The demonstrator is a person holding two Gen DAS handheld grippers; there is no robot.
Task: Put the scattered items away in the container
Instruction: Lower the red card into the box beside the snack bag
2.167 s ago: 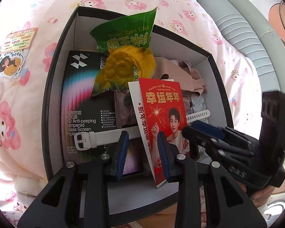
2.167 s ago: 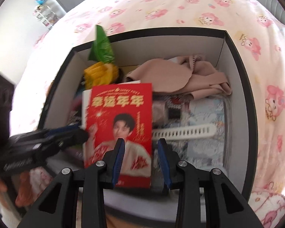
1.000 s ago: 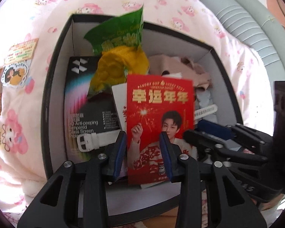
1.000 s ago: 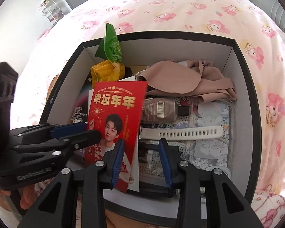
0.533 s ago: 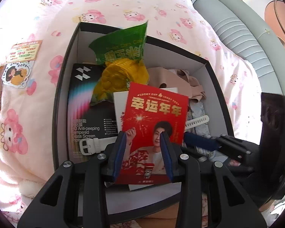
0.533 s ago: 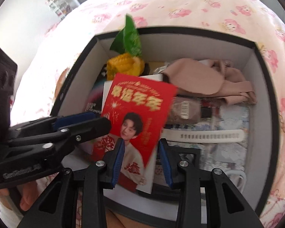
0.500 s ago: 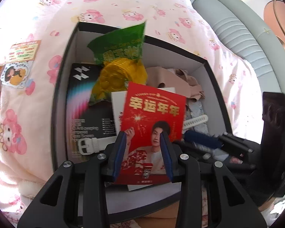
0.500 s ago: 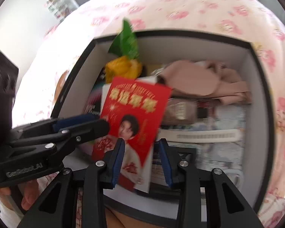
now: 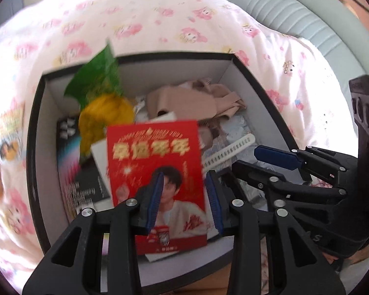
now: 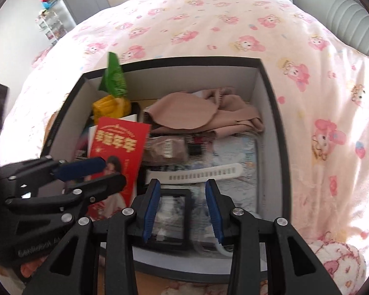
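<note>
1. Nearest, the left tongs [image 9: 183,196] point steeply down into the box [image 9: 160,55]. Their blue pads stand a narrow gap apart. The red card [image 9: 155,152] is face-on behind them, and no pad visibly presses it.
2. The right tongs [image 10: 182,204] also point steeply down, pads a narrow gap apart, with nothing between them.
3. Half a second ago the red card lay between the right tongs' pads in their view. Now it stands tilted at their 9 o'clock, behind the left tongs' fingers.
4. The left view has turned since a second ago, and is now blurred. The box's far wall sits lower in the picture, with more bed cover [image 9: 160,19] above it.
5. Inside the box, a white watch strap [image 10: 204,173] lies at 12 o'clock from the right tongs, a brown bottle [image 10: 167,148] just past it.
6. Farther in, beige cloth [image 10: 189,113] is heaped by the far wall. A green and yellow snack bag [image 9: 103,103] stands at 11 o'clock in the far corner.
7. The box rests on the pink-patterned bed cover.
</note>
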